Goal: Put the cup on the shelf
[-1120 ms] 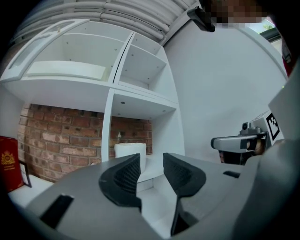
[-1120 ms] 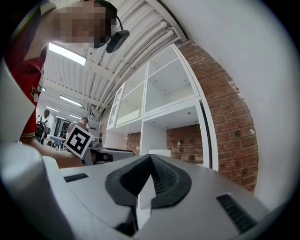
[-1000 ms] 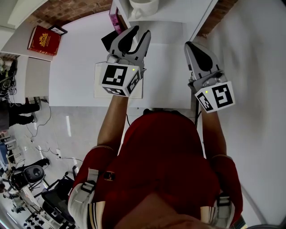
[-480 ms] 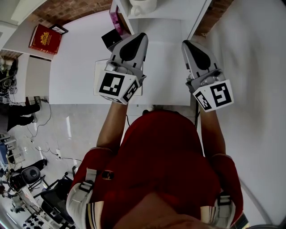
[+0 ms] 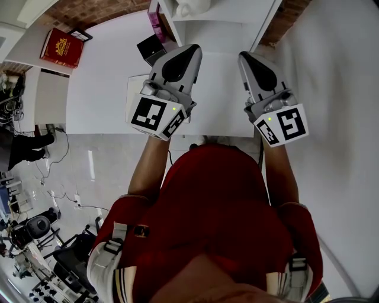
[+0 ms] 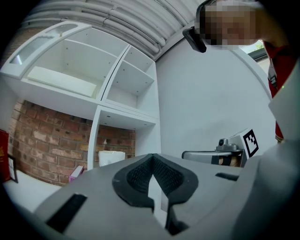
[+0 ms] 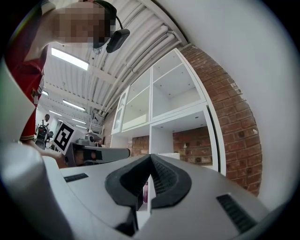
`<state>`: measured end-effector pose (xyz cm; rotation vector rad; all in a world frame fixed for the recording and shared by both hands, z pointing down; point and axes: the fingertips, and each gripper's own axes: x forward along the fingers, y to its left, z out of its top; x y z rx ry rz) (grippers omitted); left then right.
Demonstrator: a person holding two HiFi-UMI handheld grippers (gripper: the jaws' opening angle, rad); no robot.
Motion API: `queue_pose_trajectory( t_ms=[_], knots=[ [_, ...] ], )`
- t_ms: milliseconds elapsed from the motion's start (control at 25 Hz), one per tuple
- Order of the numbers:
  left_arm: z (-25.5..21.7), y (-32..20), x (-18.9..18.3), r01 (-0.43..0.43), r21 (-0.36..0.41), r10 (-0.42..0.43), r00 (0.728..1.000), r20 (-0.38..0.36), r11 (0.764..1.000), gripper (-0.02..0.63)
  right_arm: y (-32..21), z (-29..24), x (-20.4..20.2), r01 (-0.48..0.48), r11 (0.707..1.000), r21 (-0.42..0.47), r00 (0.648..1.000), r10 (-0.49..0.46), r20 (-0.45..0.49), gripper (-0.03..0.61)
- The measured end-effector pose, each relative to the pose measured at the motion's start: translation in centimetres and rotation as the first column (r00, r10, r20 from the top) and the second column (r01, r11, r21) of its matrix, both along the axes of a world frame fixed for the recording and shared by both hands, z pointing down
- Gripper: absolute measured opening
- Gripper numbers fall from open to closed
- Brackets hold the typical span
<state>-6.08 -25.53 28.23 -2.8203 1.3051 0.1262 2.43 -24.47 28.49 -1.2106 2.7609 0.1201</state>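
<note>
The white cup [image 5: 190, 7] stands on the white shelf [image 5: 237, 12] at the top edge of the head view, apart from both grippers. In the left gripper view the cup [image 6: 111, 157] sits in a low compartment with a brick back. My left gripper [image 5: 193, 51] is shut with nothing between its jaws and hangs over the white desk below the shelf. Its closed tips [image 6: 152, 157] point toward the shelf unit. My right gripper [image 5: 243, 57] is beside it, also shut and empty, its tips [image 7: 150, 157] meeting in front of the same compartment.
A pink box [image 5: 153, 21] and a black object [image 5: 151, 48] lie left of the shelf. A red book [image 5: 61, 47] lies far left. A flat white pad [image 5: 132, 89] lies under my left gripper. The shelf unit [image 6: 126, 89] has several open compartments above.
My left gripper's jaws stood spread a second ago and have closed on nothing. Both grippers have shifted only slightly; the cup has stayed on the shelf.
</note>
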Motion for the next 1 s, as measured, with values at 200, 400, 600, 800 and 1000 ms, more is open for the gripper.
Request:
queue_pose_trajectory(
  t_ms=[200,400,600,800,1000],
  knots=[
    [0.3,-0.06,-0.3,-0.003,0.0,0.003,1.0,0.0,1.0,0.005,-0.08,0.32,-0.56,0.004,1.0,0.0,1.0,-0.004,0.0,-0.003],
    [0.21,0.11,0.04,-0.002,-0.003,0.002,1.0,-0.004,1.0,0.005,0.23,0.03,-0.27,0.006,1.0,0.007,1.0,-0.006,-0.009,-0.003],
    [0.25,-0.09,0.24,-0.002,-0.006,0.002,1.0,-0.001,1.0,0.005,0.12,0.02,-0.28,0.01,1.0,0.009,1.0,-0.01,-0.019,-0.003],
    [0.16,-0.34,0.15,0.003,-0.007,-0.002,1.0,0.002,1.0,0.005,-0.07,-0.04,-0.34,0.016,1.0,0.008,1.0,-0.015,-0.018,-0.003],
    [0.5,-0.66,-0.09,0.006,-0.01,-0.006,1.0,0.002,1.0,0.005,-0.39,0.22,-0.49,0.017,1.0,0.006,1.0,-0.017,-0.019,-0.003]
  ],
)
